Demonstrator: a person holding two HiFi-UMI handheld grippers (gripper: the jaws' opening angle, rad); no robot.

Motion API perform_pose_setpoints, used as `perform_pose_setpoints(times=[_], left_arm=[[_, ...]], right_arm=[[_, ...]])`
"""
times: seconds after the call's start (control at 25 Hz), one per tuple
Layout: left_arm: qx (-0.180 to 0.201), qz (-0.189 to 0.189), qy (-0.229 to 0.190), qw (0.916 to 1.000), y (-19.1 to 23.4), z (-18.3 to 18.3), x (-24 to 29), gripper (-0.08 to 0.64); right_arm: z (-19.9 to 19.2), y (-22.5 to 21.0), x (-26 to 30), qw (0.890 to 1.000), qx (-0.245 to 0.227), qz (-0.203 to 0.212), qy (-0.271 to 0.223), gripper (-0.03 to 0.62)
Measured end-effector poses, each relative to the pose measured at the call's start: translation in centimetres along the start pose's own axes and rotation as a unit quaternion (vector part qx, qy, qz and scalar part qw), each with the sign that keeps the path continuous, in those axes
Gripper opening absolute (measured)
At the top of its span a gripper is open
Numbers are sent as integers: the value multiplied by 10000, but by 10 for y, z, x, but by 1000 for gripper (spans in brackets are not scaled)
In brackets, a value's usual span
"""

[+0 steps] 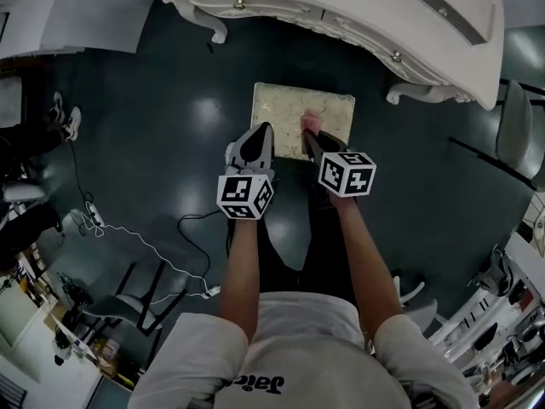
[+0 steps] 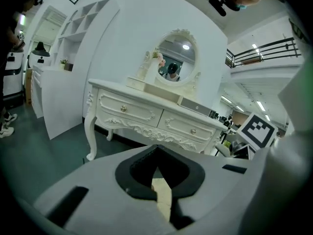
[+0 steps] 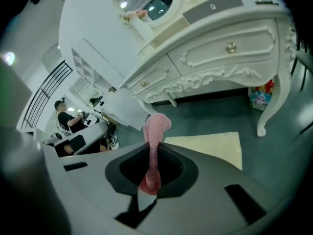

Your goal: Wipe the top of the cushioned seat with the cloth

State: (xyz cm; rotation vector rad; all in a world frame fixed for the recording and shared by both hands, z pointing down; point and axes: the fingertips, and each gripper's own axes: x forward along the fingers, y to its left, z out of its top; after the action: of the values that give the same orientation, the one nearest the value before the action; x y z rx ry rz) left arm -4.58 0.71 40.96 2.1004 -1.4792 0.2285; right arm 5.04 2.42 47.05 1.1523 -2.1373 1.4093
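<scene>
— Where do we have the cloth (image 1: 312,123) (image 3: 155,131)?

— In our right gripper (image 1: 308,139) (image 3: 154,155). Its jaws are pinched together on the pink cloth, and a bunched end sticks out past the tips.

— And the cushioned seat (image 1: 285,113) (image 3: 215,146)?

— It stands on the dark floor (image 1: 170,160) just in front of us, close before the white dressing table (image 1: 341,7) (image 3: 220,53). From the head view we see the cloth over the seat's pale top, toward its right half and near edge. We cannot tell whether the cloth touches the seat.

— What about our left gripper (image 1: 258,136) (image 2: 157,155)?

— Its jaws are pressed together at the tips with nothing between them. Through the narrow slit behind the tips we glimpse a strip of the seat (image 2: 164,192). In the head view it sits at the seat's near left edge, just beside the right gripper.

— What lies ahead of it?

— The dressing table (image 2: 156,116) with its oval mirror (image 2: 175,58).
</scene>
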Motion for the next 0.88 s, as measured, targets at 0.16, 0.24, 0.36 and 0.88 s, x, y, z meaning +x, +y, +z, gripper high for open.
perform_pose_setpoints(times=[0.16, 0.24, 0.36, 0.88], left_arm=[[205, -55, 69, 9998, 53, -18, 23, 12], [353, -136, 57, 9993, 78, -25, 32, 12], [447, -276, 71, 9986, 114, -37, 48, 12], [278, -589, 213, 9976, 193, -79, 72, 12]], right_arm=[[-10, -6, 74, 9997, 138, -27, 188, 28], [-15, -5, 111, 9993, 142, -187, 283, 28], [-18, -4, 161, 9983, 230, -415, 352, 28], [-53, -23, 307, 9873, 495, -1125, 1011, 28]])
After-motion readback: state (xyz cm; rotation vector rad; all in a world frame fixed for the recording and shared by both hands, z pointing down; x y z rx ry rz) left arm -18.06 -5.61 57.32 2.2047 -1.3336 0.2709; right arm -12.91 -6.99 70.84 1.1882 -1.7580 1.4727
